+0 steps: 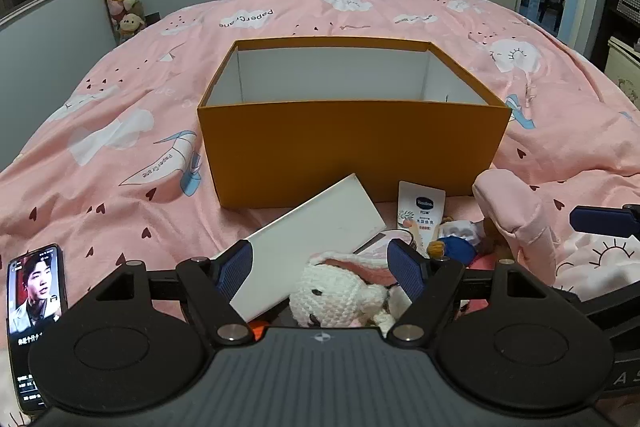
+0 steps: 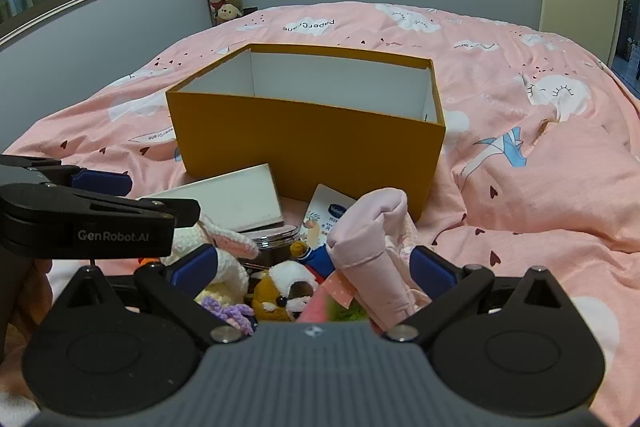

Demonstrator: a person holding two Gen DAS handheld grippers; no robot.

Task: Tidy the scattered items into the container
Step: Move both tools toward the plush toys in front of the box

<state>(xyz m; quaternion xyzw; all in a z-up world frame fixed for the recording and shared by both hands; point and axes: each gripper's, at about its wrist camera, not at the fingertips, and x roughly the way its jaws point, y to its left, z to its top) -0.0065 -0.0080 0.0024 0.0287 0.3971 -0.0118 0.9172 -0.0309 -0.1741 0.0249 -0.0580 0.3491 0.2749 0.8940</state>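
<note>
Toys and oddments lie heaped on the bed before the orange box. Left gripper, jaws wide, straddles the white bunny; right gripper, jaws wide, straddles the pink cloth.

An orange box with a white inside is seen on a pink bedcover printed with white clouds, dark red hearts and blue-trimmed paper cranes. At lower centre of the left wrist view, a white crocheted rabbit with pink ears is shown beside a white card. A pale pink cloth and a brown-and-white plush dog are seen in the right wrist view.
</note>
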